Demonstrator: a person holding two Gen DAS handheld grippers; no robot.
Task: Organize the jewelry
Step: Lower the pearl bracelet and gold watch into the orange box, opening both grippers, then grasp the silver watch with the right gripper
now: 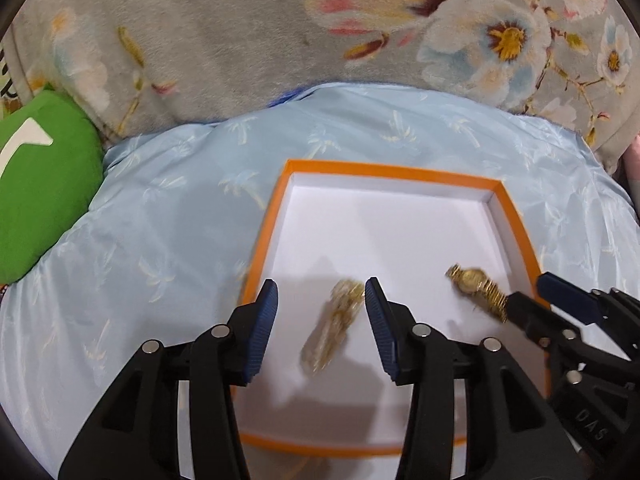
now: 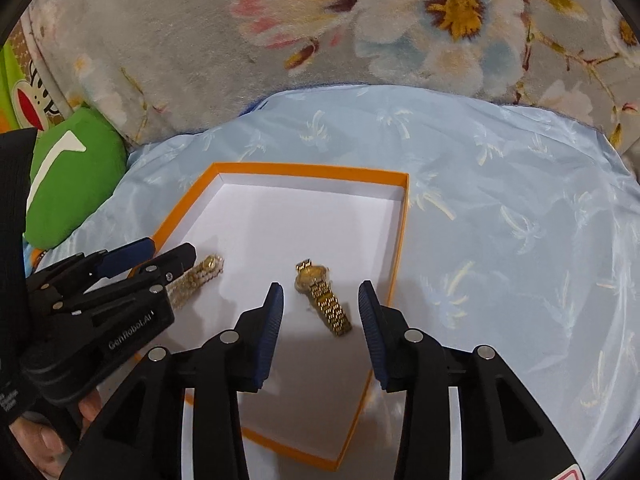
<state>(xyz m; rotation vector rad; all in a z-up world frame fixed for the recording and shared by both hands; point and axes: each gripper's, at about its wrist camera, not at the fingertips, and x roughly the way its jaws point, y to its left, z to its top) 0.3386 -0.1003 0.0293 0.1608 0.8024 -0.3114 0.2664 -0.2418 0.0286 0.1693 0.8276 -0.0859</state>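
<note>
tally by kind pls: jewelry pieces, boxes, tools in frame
Gold watches: 2, a metal-link one and a pale beaded-strap one, both lying in the box
Orange-rimmed boxes: 1
Tools: 2, left and right, each open over a watch, neither gripping
Total: 5

This is a home, most likely a bedroom or a soft sitting corner. A plush grey blanket (image 1: 224, 44) printed with large white and pink flowers fills the back of both views. In front of it lies a shiny pale blue cloth (image 2: 500, 184) with a faint palm-tree pattern, creased and puffed like bedding. A green cushion (image 1: 40, 196) is tucked in at the left edge, and beside it, in the right wrist view, shows a bright cartoon print (image 2: 34, 100).
</note>
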